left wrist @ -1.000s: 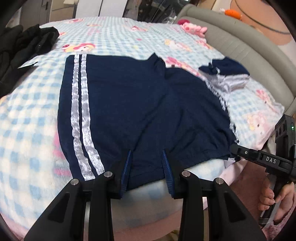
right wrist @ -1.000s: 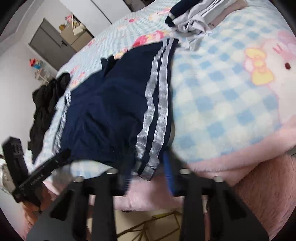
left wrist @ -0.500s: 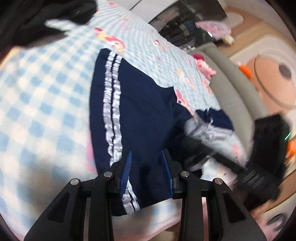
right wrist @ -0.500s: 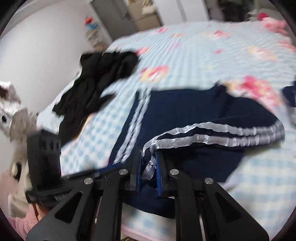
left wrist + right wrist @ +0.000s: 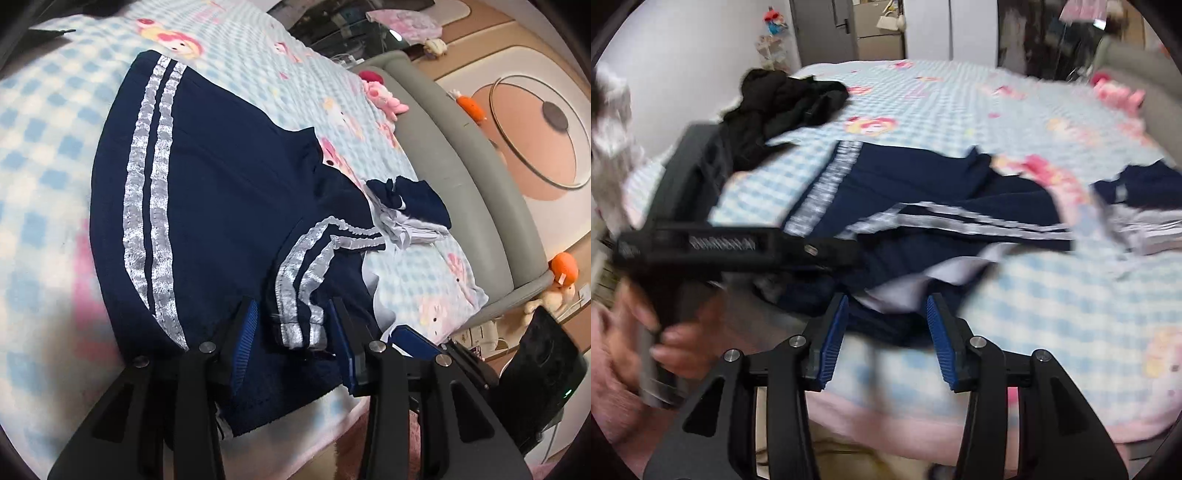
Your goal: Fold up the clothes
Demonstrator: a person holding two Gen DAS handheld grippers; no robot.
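Observation:
Navy shorts (image 5: 221, 206) with two silver side stripes lie on the checked bed, their right side folded over toward the left. The folded striped hem lies between the fingers of my left gripper (image 5: 293, 330), which is open and low over the waistband edge. My right gripper (image 5: 886, 328) is open and empty at the bed's front edge, just short of the shorts (image 5: 923, 184). The left gripper's body (image 5: 738, 243) shows in the right wrist view, and the right gripper's body (image 5: 539, 373) in the left wrist view.
A blue-checked cartoon blanket (image 5: 44, 155) covers the bed. A folded navy and grey garment (image 5: 410, 214) lies right of the shorts. A black clothes heap (image 5: 783, 103) sits at the far left. A grey padded headboard (image 5: 465, 166) runs along the right.
My right gripper carried the striped right side of the shorts over toward the left, let go, opened and drew back to the bed edge. My left gripper stays open at the waistband.

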